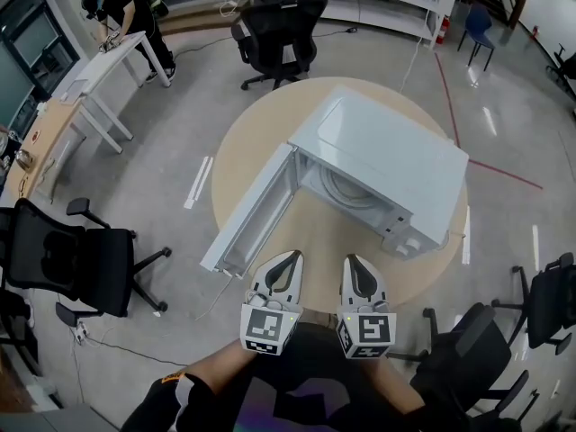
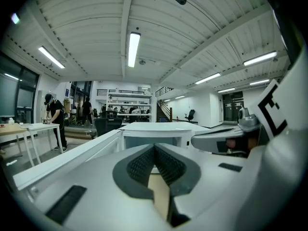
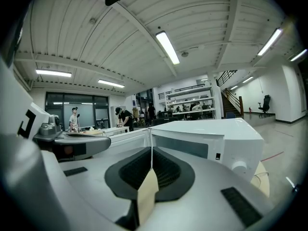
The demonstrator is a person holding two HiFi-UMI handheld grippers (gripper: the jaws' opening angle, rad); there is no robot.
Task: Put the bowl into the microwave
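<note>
Though the microwave (image 1: 387, 156) shows its cavity only partly, both hand-held grippers (image 1: 288, 259) (image 1: 355, 262) are pressed together.

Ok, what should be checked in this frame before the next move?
1. Microwave door open: ok, it is swung out to the left.
2. Bowl located: cannot tell. No bowl shows on the table; the round shape inside the cavity could be a bowl or the turntable.
3. Left gripper free: ok, jaws together on nothing.
4. Right gripper free: ok, jaws together on nothing.
5. Grippers clear of the door: ok, both are at the near table edge, touching neither door nor microwave.
</note>
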